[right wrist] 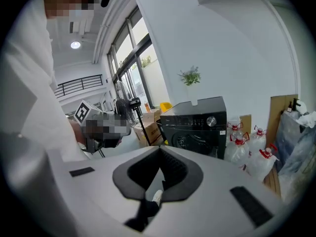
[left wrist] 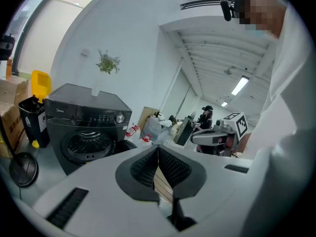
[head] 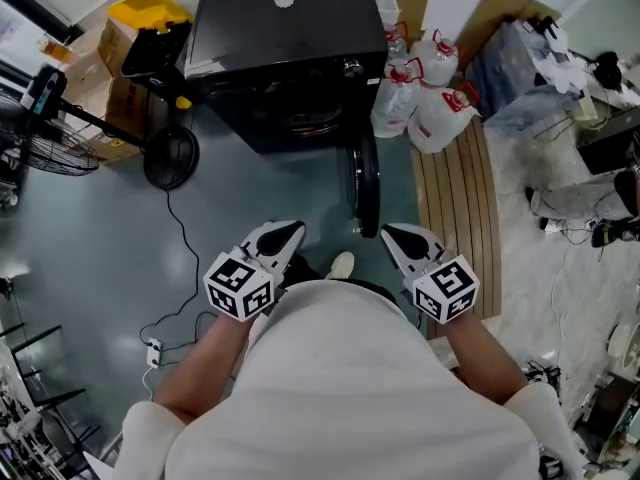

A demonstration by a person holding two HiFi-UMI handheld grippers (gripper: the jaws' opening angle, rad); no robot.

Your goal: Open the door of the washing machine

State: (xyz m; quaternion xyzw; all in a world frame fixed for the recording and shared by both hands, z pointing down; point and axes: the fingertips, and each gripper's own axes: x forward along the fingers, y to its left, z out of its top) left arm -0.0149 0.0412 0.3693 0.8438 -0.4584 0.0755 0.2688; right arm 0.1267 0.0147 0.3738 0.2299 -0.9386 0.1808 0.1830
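Left hand-held gripper (head: 290,233): jaws together, empty, near the person.
Right hand-held gripper (head: 393,236): likewise closed, empty.
Door (head: 366,183): swung wide, edge-on, just ahead of both.
Washer (head: 280,48): drum exposed.
Advice: task looks done; keep clear of Door, avoid nudging it shut.

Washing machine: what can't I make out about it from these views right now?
Drum contents: head view, too dark and steep.
Door handle: head view shows the door edge-on; the left tool partly covers it in the left gripper view.
Control panel print: too small in both gripper views.
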